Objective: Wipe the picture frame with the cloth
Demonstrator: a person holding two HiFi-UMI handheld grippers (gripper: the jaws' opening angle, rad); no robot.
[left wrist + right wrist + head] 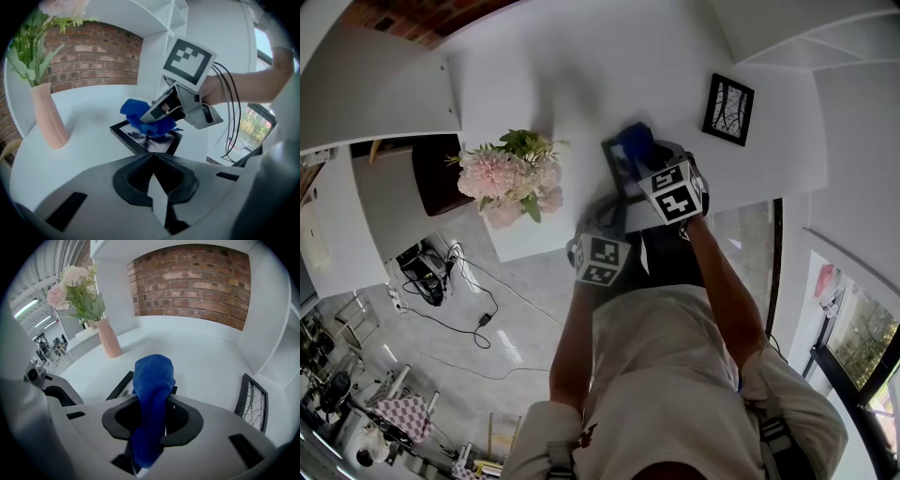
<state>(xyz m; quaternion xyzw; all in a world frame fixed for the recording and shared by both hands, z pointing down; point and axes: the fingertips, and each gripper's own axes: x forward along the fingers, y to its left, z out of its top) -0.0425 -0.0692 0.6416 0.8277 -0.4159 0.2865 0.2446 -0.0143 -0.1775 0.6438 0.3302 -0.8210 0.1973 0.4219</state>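
Note:
A black picture frame (146,140) lies flat on the white table (572,84). My right gripper (151,404) is shut on a blue cloth (152,378), which bulges out beyond the jaws and presses on the frame's (119,386) glass. In the head view the blue cloth (635,141) covers the frame's (617,161) upper part, with the right gripper (639,157) above it. My left gripper (152,157) is shut with nothing seen between its jaws. Its tips sit close to the frame's near edge, and I cannot tell if they touch it. The left gripper (605,214) lies nearer the person.
A pink vase (47,119) of pale flowers (511,178) stands left of the frame. A second black frame (728,109) leans upright at the back right (253,401). White shelving and a brick wall (192,280) close off the back. The table's near edge (534,251) is by the left gripper.

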